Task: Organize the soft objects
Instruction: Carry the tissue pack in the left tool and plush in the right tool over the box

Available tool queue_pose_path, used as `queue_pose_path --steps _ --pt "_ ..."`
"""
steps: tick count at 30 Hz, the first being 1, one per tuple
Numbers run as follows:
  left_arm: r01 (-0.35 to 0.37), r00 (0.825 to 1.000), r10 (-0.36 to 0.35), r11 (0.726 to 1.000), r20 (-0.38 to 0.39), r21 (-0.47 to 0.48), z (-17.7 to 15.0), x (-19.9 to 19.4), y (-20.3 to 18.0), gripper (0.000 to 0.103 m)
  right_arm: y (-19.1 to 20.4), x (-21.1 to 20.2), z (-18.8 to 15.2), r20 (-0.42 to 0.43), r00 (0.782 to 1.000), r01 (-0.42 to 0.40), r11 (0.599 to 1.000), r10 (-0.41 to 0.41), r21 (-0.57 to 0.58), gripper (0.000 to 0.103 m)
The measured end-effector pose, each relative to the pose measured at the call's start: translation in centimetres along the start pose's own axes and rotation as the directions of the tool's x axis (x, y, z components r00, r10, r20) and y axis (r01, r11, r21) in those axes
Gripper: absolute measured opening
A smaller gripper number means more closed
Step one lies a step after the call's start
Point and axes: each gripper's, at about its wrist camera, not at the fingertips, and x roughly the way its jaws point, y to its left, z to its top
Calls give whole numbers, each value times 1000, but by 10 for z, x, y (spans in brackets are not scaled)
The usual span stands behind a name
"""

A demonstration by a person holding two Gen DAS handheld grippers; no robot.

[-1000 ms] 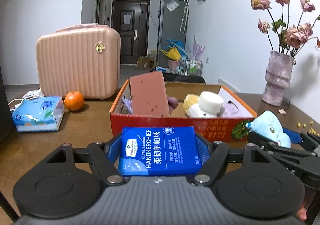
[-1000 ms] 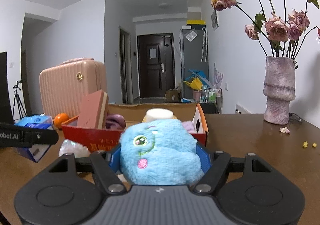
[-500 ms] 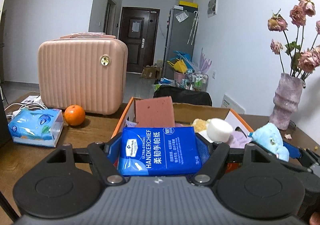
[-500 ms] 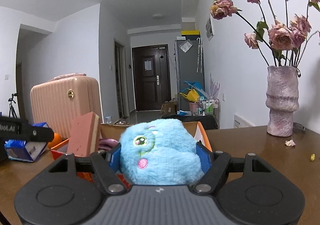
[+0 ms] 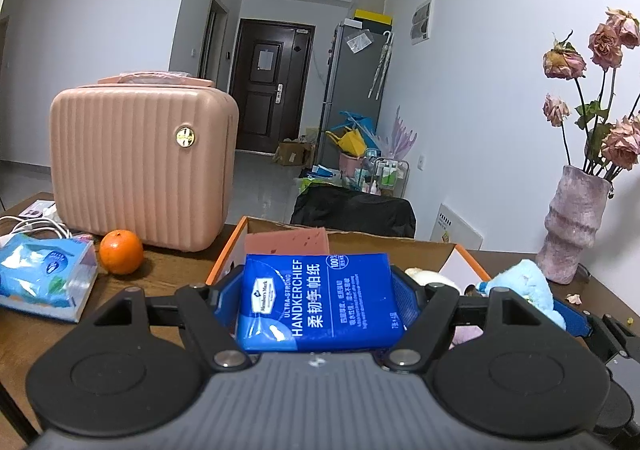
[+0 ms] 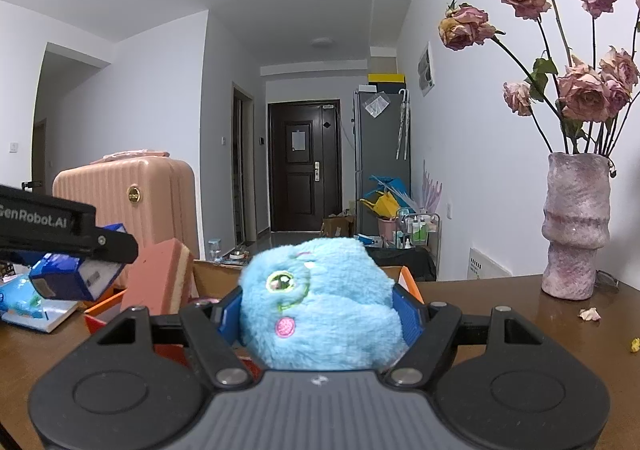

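My left gripper is shut on a blue handkerchief tissue pack and holds it above the near edge of an orange cardboard box. My right gripper is shut on a fluffy blue plush toy over the same box; the toy also shows at the right of the left wrist view. A pink sponge stands upright in the box, beside a white soft object. The left gripper with its pack shows at the left of the right wrist view.
A pink suitcase, an orange and a light-blue tissue packet stand on the brown table at the left. A pink vase with dried roses stands at the right, with petals on the table.
Both grippers have risen and moved forward with their objects, from in front of the box to above it. The box now sits lower in both views.
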Motion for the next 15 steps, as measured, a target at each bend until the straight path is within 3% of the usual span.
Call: queue_pose_path --steps 15 --pt "34 999 -34 999 15 -8 20 44 -8 75 -3 38 7 -8 1000 18 1000 -18 9 72"
